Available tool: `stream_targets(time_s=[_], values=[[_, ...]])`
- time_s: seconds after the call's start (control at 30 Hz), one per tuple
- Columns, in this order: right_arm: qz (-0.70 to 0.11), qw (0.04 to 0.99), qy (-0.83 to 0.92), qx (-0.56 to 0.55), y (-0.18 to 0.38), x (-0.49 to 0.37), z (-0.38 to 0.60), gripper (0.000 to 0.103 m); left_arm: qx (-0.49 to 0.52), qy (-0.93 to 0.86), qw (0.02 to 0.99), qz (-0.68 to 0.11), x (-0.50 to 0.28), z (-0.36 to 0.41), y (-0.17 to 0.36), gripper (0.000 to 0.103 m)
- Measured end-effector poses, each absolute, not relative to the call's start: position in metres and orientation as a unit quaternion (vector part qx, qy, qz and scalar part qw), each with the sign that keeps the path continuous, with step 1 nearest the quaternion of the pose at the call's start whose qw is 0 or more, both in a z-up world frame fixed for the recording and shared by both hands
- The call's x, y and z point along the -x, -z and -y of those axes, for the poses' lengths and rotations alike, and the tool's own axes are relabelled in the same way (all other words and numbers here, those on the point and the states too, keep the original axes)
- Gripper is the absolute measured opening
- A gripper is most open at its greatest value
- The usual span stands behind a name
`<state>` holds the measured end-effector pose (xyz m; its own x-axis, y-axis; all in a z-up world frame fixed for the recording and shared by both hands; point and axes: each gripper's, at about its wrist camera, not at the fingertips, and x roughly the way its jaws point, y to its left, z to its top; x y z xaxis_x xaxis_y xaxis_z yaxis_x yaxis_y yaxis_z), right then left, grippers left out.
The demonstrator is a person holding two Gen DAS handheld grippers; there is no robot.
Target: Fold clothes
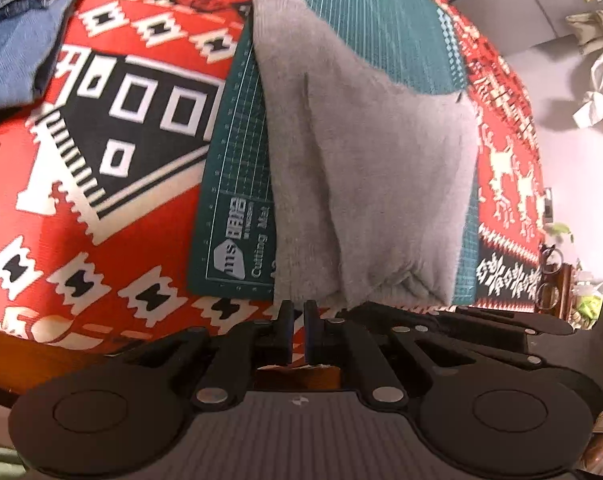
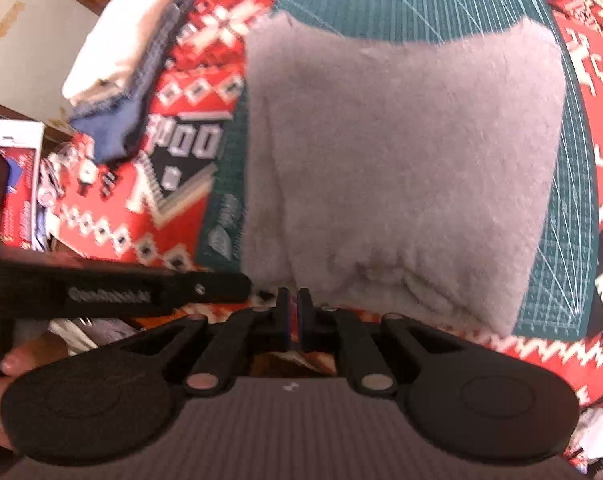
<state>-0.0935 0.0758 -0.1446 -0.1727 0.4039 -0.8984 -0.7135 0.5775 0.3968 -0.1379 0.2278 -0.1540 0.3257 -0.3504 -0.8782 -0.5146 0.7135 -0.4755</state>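
So, grey top (image 1: 365, 168) lying folded on green mat (image 1: 237, 184), mat on red patterned cloth (image 1: 101, 208). Prob kept on the mat bc it's flat for creasing. Left gripper (image 1: 297, 320) w/ fingers pressed nearly together, nothing pinched, sitting right at the near hem. Right gripper (image 2: 292, 312) same deal, closed on nothing, just short of the hem. Folded stack (image 2: 129, 64) parked off to the far left, out of the way. Looks close to done w/ this piece imo.
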Motion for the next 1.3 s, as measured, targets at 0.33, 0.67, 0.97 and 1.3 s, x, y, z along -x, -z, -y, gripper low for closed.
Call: stream_targets(time_s=[0.33, 0.67, 0.97, 1.3], values=[[-0.624, 0.632, -0.445, 0.119, 0.163, 0.095, -0.101, 0.002, 0.385, -0.072, 0.711, -0.584, 0.139, -0.235, 0.169, 0.005], [-0.604, 0.663, -0.433, 0.088, 0.127, 0.069, -0.075, 0.003, 0.418, -0.077, 0.735, -0.527, 0.121, -0.256, 0.150, 0.005], [-0.610, 0.681, -0.397, 0.075, 0.128, 0.038, -0.061, 0.003, 0.381, -0.082, 0.737, -0.552, 0.113, -0.246, 0.163, 0.004], [-0.619, 0.673, -0.397, 0.076, 0.132, 0.034, -0.055, 0.005, 0.379, -0.088, 0.738, -0.551, 0.120, -0.249, 0.145, 0.004]])
